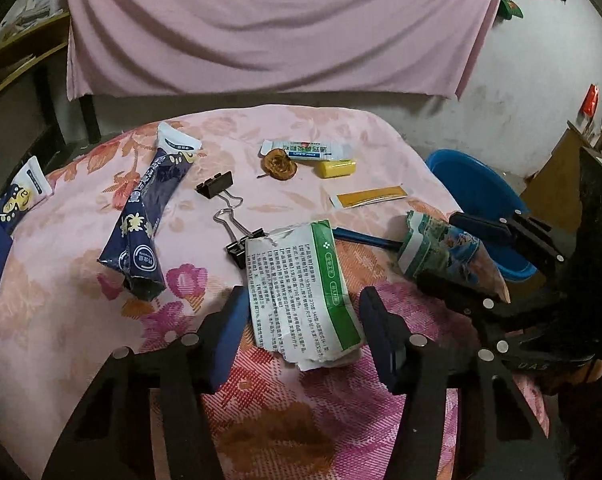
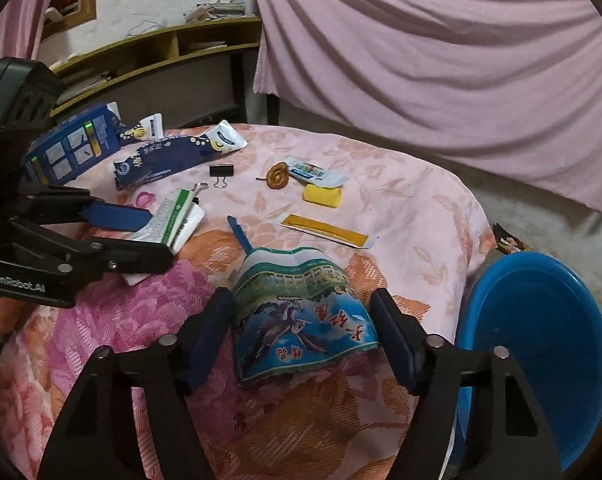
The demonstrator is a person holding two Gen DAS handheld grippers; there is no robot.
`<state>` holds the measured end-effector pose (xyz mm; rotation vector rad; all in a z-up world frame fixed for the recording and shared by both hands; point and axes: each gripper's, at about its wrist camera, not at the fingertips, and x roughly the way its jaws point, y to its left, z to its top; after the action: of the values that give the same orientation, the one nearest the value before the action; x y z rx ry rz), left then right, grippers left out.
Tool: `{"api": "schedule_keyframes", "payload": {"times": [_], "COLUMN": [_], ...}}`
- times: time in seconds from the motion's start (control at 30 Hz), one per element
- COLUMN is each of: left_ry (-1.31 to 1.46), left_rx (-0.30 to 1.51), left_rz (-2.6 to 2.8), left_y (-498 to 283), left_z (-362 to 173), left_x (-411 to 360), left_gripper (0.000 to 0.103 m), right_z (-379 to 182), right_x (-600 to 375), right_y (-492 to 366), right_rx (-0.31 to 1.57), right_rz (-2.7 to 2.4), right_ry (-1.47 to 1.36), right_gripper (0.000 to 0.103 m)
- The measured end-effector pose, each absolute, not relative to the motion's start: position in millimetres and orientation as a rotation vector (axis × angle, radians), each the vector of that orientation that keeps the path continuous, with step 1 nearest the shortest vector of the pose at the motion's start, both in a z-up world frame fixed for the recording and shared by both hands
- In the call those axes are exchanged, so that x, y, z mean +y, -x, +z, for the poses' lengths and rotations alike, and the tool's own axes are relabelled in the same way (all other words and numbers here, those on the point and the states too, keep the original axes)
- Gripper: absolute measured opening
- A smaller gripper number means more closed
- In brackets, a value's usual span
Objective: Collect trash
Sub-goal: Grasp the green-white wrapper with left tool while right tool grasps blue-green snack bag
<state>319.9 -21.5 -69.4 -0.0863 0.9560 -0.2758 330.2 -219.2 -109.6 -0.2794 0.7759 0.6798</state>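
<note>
My left gripper [image 1: 303, 312] is open, its fingers on either side of a torn white and green wrapper [image 1: 301, 292] lying on the floral cloth. My right gripper [image 2: 303, 322] is open around a blue and green printed packet [image 2: 301, 312]; it also shows in the left wrist view [image 1: 441, 252]. In the right wrist view the left gripper [image 2: 157, 236] is at the white and green wrapper [image 2: 173, 220]. A blue basin [image 2: 541, 344] stands beside the table at the right. I cannot tell if the fingers touch the packets.
On the pink floral tablecloth [image 1: 61, 300] lie a dark blue snack bag [image 1: 145, 220], two black binder clips [image 1: 221, 188], a yellow eraser [image 1: 337, 168], a small white tube [image 1: 309, 150], a brown dried slice [image 1: 279, 164], an orange sachet [image 1: 371, 196], a blue stick [image 2: 239, 236] and a blue box [image 2: 69, 148].
</note>
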Motion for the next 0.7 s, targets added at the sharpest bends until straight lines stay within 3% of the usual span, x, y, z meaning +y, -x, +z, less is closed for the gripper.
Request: {"api": "schedule_keyframes", "payload": {"times": [0.17, 0.23, 0.5, 0.7], "left_ry": [0.086, 0.107, 0.211, 0.220], "left_rx": [0.947, 0.941, 0.845, 0.657], "left_rz": [-0.278, -0.280, -0.300, -0.311], "left_y": [-316, -313, -292, -274], "left_z": [-69, -67, -52, -18], "left_x": [-22, -19, -15, -25], "left_gripper": [0.050, 0.049, 0.049, 0.049], "right_z": [-109, -108, -101, -61], "right_x": [-220, -220, -233, -255], "right_y": [-326, -323, -310, -290], "right_rx": [0.777, 0.776, 0.751, 0.568], "right_rz": [0.694, 0.698, 0.657, 0.600], "right_ry": [0.268, 0.270, 0.170, 0.044], "right_gripper": [0.054, 0.043, 0.038, 0.038]}}
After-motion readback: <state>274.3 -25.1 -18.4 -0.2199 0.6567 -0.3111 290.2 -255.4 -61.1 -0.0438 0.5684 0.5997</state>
